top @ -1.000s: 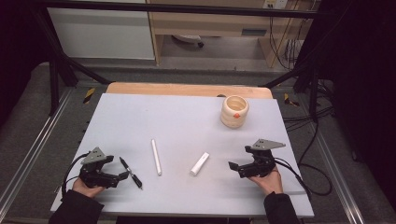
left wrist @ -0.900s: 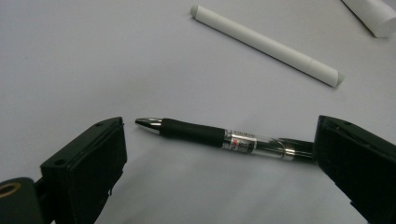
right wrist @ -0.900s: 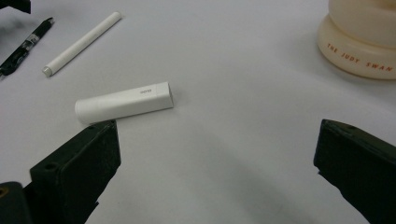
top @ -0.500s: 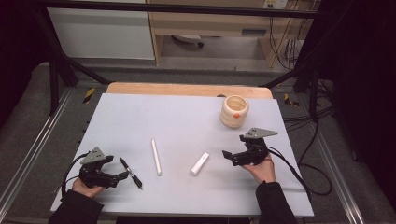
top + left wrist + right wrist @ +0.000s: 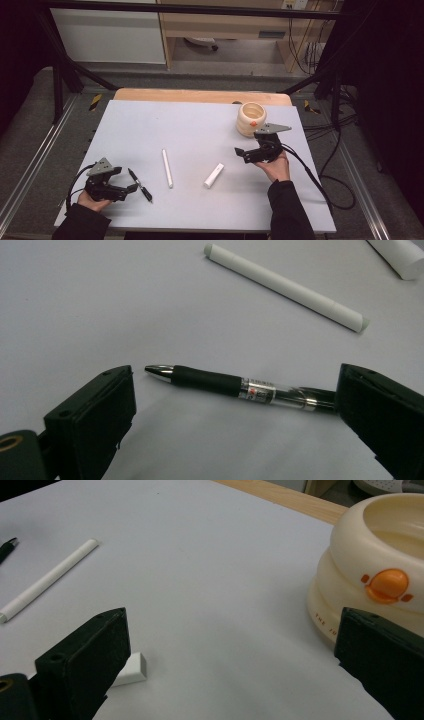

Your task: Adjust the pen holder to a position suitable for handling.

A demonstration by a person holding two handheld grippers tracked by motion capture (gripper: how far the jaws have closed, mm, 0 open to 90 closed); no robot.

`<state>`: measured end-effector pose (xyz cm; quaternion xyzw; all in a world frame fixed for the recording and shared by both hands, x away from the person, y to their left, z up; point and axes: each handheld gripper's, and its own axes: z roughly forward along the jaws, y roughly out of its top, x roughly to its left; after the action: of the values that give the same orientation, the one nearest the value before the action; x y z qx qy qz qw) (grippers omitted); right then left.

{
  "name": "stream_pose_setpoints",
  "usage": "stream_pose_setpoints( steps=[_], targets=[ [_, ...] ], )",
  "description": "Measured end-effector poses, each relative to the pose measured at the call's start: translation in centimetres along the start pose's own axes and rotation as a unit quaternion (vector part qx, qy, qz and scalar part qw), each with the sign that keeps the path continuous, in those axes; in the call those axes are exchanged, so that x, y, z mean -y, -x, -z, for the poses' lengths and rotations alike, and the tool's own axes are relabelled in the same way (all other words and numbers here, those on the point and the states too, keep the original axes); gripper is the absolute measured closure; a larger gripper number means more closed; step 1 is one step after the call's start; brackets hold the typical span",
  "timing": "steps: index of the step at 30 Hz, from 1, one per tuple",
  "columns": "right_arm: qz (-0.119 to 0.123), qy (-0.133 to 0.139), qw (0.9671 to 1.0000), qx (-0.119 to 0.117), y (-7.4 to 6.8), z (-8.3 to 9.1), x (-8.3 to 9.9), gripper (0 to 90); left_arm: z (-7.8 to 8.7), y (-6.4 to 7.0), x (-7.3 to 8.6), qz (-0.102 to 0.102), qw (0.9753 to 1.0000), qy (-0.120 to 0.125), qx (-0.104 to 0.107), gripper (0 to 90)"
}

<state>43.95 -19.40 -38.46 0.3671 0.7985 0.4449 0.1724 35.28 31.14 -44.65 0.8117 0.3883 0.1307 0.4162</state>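
On a pale grey table, the left gripper rested with its jaws spread wide around a black pen, gripping nothing. The right gripper hovered wide open and empty, between a short white stick and a cream ribbed pot.

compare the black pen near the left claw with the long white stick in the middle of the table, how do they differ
The black pen is dark, with a rubber grip, a clear barrel and a metal tip; the long white stick is plain white from end to end. The pen looks shorter than the stick in the high view. The pen lies just ahead of the open left claw, while the stick lies farther off toward the table's middle. Both lie flat on the grey table, untouched.
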Motion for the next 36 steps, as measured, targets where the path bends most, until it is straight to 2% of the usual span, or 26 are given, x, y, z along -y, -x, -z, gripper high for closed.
stream_pose_setpoints(
  steps=[9,20,26,36],
  targets=[
    [-0.001,-0.01,0.9999,0.01,1.2,-1.0,-1.5,3.2,0.0,-0.1,0.0,0.001,1.0,0.0,0.0,3.4],
    [0.003,-0.009,0.9996,0.026,2.8,-2.1,-3.2,6.5,-0.1,-0.1,0.0,0.0,1.0,-0.001,0.001,3.5],
    [0.012,-0.005,0.9992,0.038,3.5,-2.9,-4.3,12.0,-0.1,-0.1,0.0,0.001,1.0,-0.001,0.002,3.5],
    [0.028,-0.019,0.998,0.053,4.7,-4.3,-5.2,25.9,-0.1,-0.1,0.0,0.001,1.0,0.0,0.002,3.6]
  ],
)
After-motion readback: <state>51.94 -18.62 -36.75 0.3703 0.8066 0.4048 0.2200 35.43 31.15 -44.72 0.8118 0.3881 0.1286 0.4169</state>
